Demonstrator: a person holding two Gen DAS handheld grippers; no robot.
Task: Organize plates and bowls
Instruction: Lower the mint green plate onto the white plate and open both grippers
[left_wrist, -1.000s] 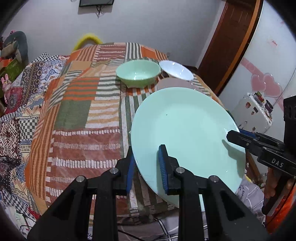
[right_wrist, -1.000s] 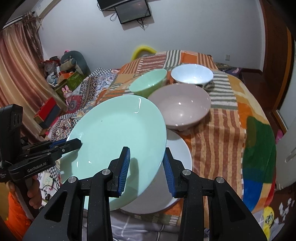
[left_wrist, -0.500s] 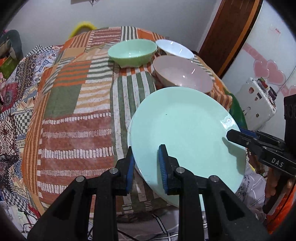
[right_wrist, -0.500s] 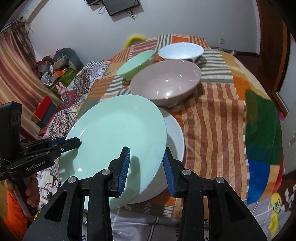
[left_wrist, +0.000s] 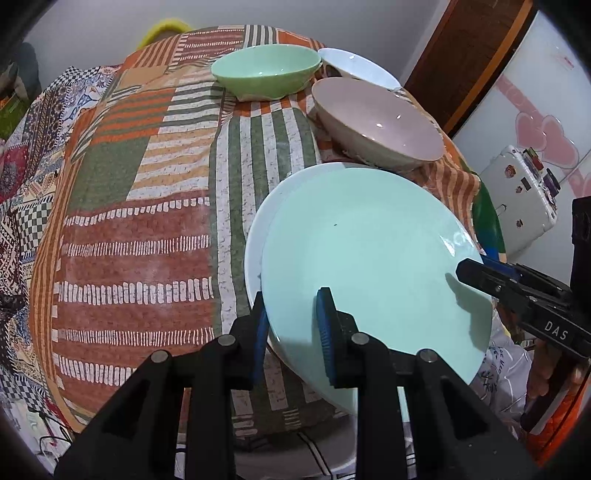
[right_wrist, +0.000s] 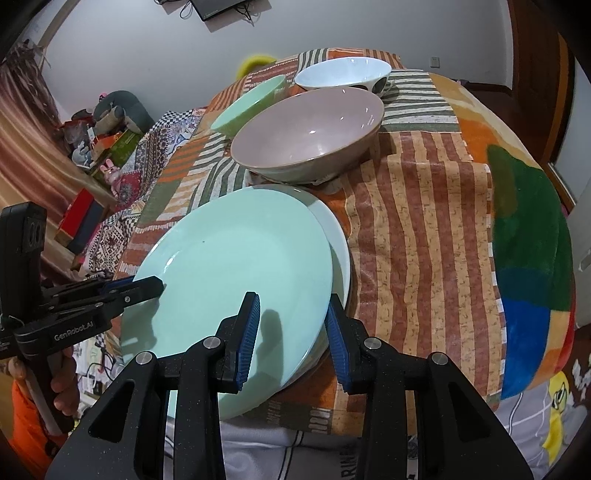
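Both grippers, left (left_wrist: 291, 332) and right (right_wrist: 291, 332), have jaws clamped on the green plate (left_wrist: 369, 258), seemingly just above the white plate (right_wrist: 341, 247).

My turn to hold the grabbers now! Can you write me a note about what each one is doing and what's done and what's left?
Left gripper and right gripper: each shut on the mint plate's near rim, on opposite sides.
Mint plate: tilted just above the white plate on the patchwork cloth; not yet set down.
Pink bowl, green bowl and white bowl sit apart behind, unstacked.
Left: lower the plate, release, then stack the bowls.
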